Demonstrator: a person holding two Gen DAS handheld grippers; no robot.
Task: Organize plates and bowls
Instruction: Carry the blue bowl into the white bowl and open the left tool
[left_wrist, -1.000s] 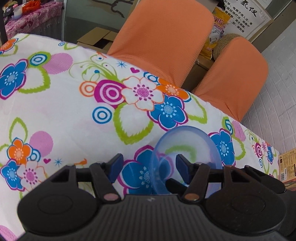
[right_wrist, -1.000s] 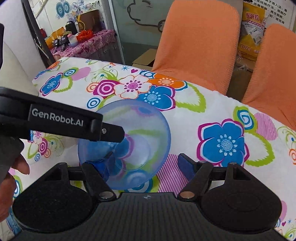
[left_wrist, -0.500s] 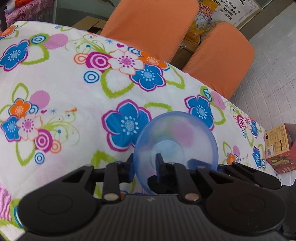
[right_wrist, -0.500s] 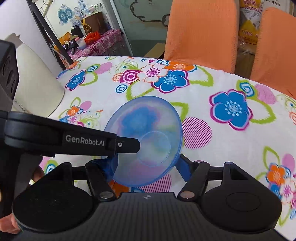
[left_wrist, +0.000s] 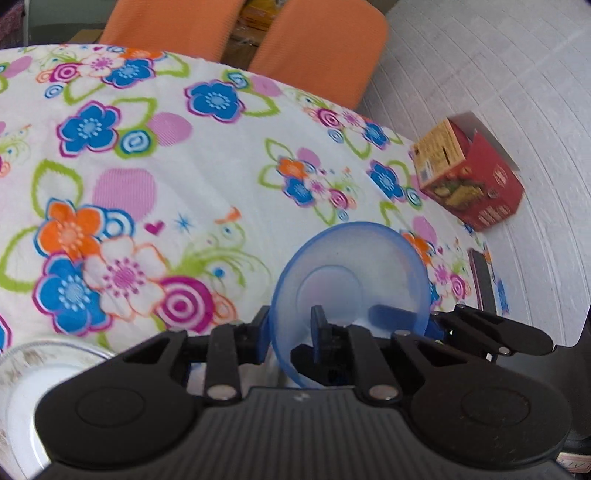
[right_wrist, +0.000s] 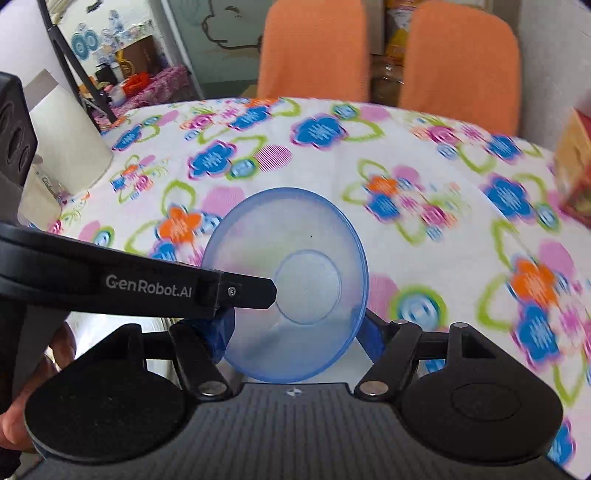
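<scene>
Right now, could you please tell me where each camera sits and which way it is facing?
Left wrist: on the left gripper, looking along its fingers across the floral table toward the orange chairs and a red box; its fingers pinch the blue bowl at the rim.
Right wrist: on the right gripper, facing the same chairs; its open fingers flank the bowl, while the left gripper's finger and a hand enter from the left.
Shared: bowl, table, chairs.

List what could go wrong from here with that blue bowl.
The left gripper pinches the blue bowl only at its rim, tilted on edge above the table, so it might slip or twist out. The right gripper sits open around the same bowl; closing or moving carelessly could knock it loose.
</scene>
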